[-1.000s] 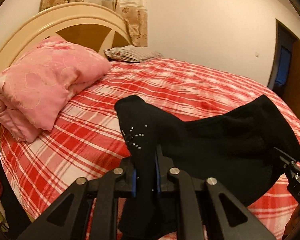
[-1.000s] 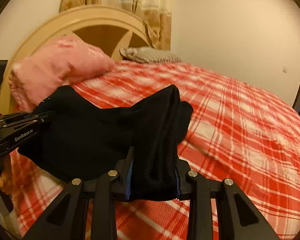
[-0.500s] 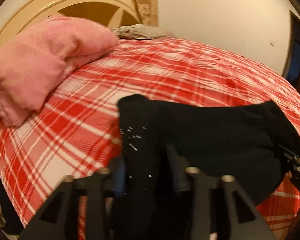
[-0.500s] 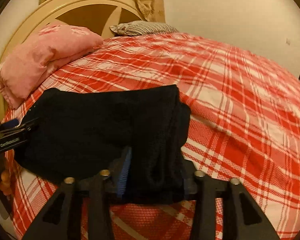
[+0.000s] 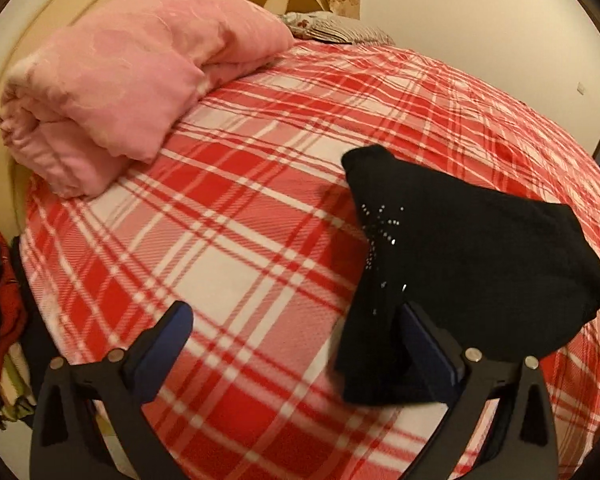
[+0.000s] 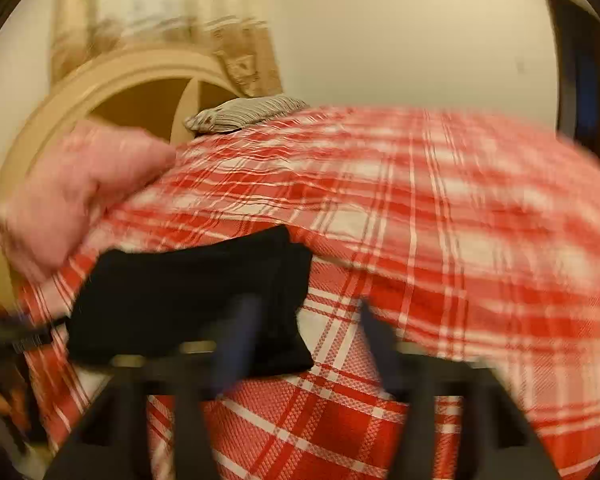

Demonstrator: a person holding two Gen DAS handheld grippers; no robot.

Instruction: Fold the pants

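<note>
Your left gripper (image 5: pixel 296 344) and right gripper (image 6: pixel 306 328) jaws are gaping wide; the black pants (image 5: pixel 472 264) are lying on the bed (image 5: pixel 236 216).

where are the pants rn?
The pants lie on the plaid bed, right of centre in the left wrist view, against the open left gripper's right finger; left of centre in the right view.

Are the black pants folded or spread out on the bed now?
Folded. The black pants lie as a compact, layered bundle on the plaid bed, and both tongs, left and right, stand open.
</note>
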